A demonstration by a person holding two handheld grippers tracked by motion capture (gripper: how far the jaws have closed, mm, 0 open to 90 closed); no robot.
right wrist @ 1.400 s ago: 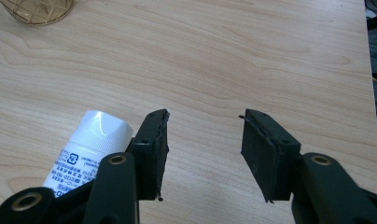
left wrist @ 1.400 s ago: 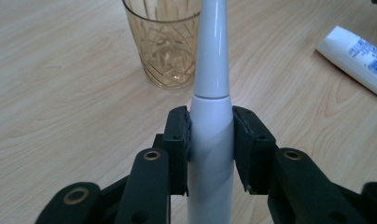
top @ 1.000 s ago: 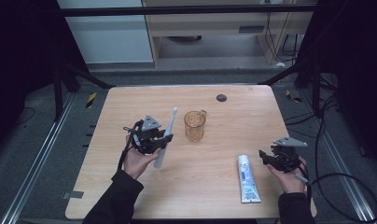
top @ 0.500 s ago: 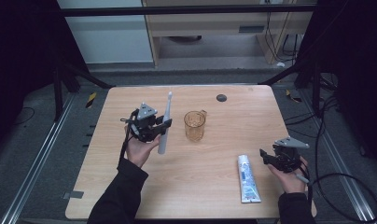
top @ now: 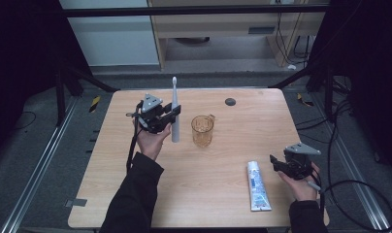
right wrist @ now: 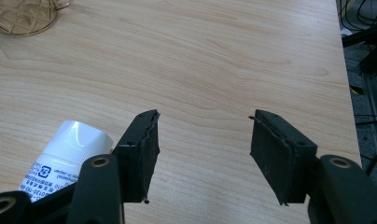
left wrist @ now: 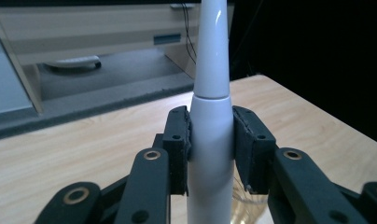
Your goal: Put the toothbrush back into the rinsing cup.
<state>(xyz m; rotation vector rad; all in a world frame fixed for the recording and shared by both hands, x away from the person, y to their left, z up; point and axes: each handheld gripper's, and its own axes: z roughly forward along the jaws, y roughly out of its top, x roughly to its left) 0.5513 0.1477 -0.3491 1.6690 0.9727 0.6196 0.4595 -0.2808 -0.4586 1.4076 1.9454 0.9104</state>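
My left gripper (top: 172, 114) is shut on a white electric toothbrush (top: 174, 92) and holds it upright above the table's left half. In the left gripper view both pads press on the toothbrush (left wrist: 212, 60) at its handle. An amber glass cup (top: 202, 130) stands just right of it, and its rim shows in the right gripper view (right wrist: 23, 16). My right gripper (top: 277, 163) rests low at the near right. Its jaws have just been opening, and it (right wrist: 203, 144) stands open over bare wood. A white toothpaste tube (top: 258, 187) lies to its left, cap (right wrist: 74, 140) beside the left jaw.
The wooden table (top: 194, 194) has a small dark disc (top: 230, 101) near its far edge. Dark frame posts and cables stand around the table, and a shelf unit lies beyond the far edge.
My left hand has lifted and moved away from the person, and the toothbrush has swung from a lean to upright. The right hand has stayed in place.
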